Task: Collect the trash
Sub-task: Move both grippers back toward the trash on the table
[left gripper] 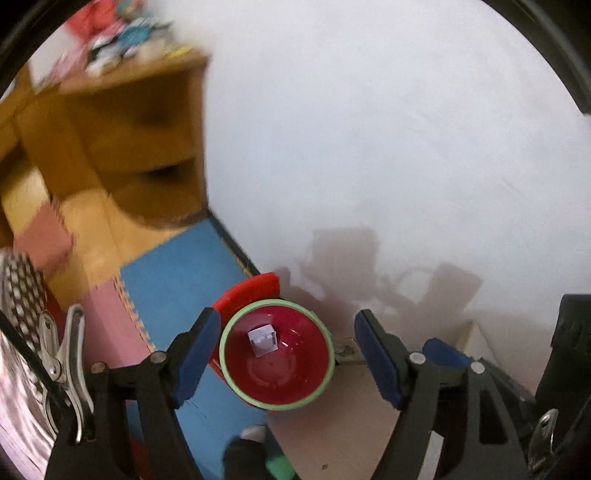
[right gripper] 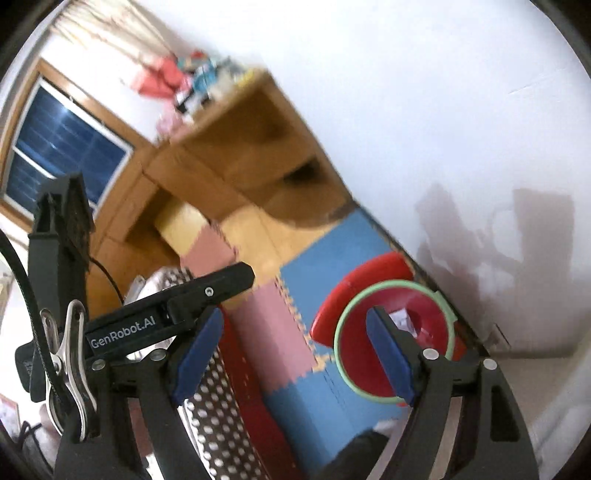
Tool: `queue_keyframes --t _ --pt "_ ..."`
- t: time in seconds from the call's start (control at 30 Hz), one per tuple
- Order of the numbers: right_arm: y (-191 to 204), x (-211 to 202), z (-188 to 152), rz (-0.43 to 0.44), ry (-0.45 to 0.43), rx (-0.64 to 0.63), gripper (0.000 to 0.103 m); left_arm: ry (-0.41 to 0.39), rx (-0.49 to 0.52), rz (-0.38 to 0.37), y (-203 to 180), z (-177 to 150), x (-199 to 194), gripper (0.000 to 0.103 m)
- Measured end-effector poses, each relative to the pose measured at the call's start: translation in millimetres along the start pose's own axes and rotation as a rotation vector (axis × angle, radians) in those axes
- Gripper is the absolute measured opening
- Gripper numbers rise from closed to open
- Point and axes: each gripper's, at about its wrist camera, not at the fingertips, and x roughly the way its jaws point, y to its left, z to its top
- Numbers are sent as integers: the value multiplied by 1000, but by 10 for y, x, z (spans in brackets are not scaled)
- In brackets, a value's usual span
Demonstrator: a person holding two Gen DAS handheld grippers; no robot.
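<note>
Both grippers [left gripper: 284,354] [right gripper: 295,354] spread wide, empty, white trash [left gripper: 263,340] in red bin [left gripper: 277,391] below.

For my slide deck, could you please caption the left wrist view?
Open left gripper above a red bin with a green rim, one small white box inside.

The wooden cabinet [left gripper: 147,147] and the heap on its top [left gripper: 122,33] are smeared past reading. In the right view a blue pad [right gripper: 388,354] hides part of the red bin [right gripper: 354,347] and most of the white scrap [right gripper: 400,319] inside. The window [right gripper: 62,144] is cut off at the edge.
</note>
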Motion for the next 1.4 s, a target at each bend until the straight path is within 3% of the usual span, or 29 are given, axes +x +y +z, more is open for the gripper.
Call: queue_keyframes --t 0.23,0.5,0.67,0.9,1.03,1.13,1.4 --pt "-296 -921 -554 24 -177 34 82 -68 38 -27 -756 -581 -344 79" --pt "-850 -1574 -1510 118 -282 -79 82 -176 193 105 -1796 -1573 -563 79" --pt "-1356 -1869 -2100 185 -299 -15 83 -183 108 138 -1994 -1943 -485 79" --pt "-1688 -2217 -1982 278 -398 -159 84 -111 87 232 -1970 -2161 -272 79" --pt "-1698 -2327 -1906 267 -398 -277 84 -137 143 249 -2076 -2187 -318 79" --pt "-1612 -2347 -1874 247 -390 -305 84 -151 147 227 -2158 -2154 -356 79" --pt "-1457 -2474 -1931 236 -396 -240 84 -167 168 162 -2215 -2026 -539 79"
